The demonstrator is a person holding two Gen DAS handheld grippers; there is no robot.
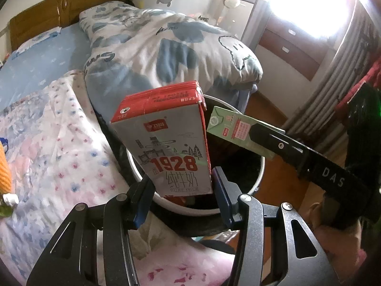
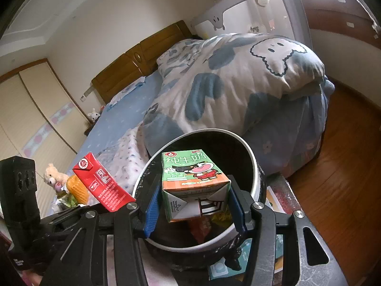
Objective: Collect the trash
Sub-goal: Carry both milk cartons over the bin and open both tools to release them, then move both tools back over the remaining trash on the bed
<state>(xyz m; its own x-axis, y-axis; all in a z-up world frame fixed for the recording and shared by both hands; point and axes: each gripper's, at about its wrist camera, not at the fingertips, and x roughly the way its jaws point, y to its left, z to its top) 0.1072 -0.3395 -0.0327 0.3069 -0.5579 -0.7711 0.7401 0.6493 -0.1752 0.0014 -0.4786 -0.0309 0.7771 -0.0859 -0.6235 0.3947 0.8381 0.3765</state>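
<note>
Two cartons, one bin (image 2: pixel 254 166): left jaws clamp red carton (image 1: pixel 166 138), right jaws green carton (image 2: pixel 190 181).

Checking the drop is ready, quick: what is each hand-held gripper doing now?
Left hand-held gripper: closed on the red carton.
Right hand-held gripper: closed on the green carton.

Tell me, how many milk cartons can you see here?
2. The red and white cardboard milk carton sits clamped in the left tool; the green and white cardboard milk carton in the right tool, above the round bin. More may lie hidden inside.
</note>
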